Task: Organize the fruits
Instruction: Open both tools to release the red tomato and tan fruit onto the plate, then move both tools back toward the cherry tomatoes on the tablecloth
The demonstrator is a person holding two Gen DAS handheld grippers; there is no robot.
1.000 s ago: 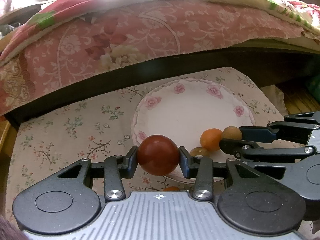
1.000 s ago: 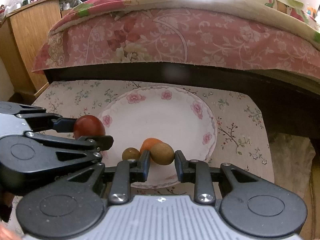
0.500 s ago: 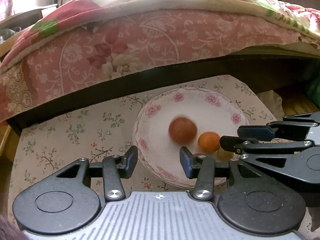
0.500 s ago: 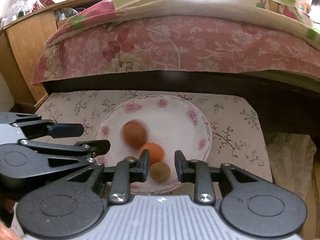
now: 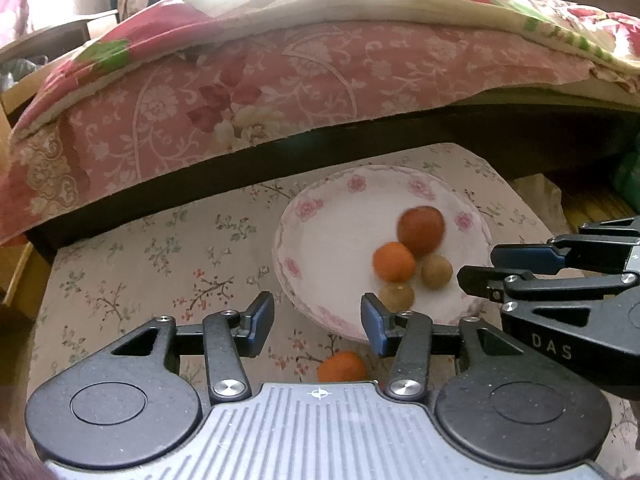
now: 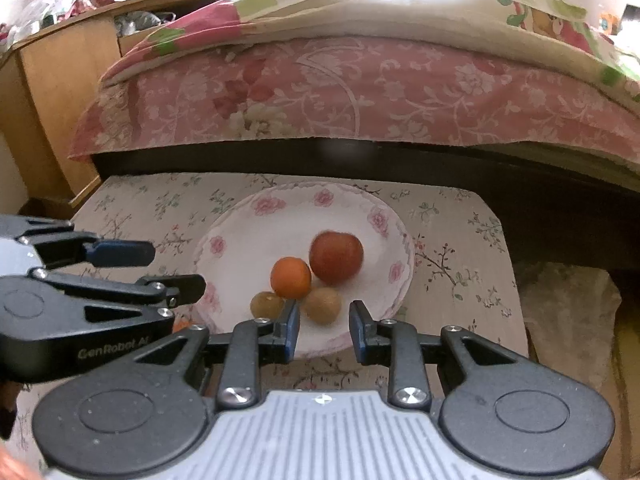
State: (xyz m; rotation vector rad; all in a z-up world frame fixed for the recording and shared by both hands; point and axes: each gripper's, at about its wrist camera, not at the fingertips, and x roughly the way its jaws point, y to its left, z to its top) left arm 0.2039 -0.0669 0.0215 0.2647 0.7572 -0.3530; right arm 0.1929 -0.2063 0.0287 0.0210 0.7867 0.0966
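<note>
A white plate with pink flowers sits on the floral cloth. On it lie a dark red fruit, an orange fruit and two small brown fruits. Another orange fruit lies on the cloth just in front of the plate. My left gripper is open and empty, near the plate's front rim. My right gripper is open and empty above the plate's near right edge.
The small cloth-covered table stands against a bed with a pink floral cover. A wooden cabinet is at the left. The table's right edge drops to the floor.
My left gripper let go of the dark red fruit, which rolled onto the plate beside the orange one. My right gripper released a brown fruit. Both grippers have drawn back.
</note>
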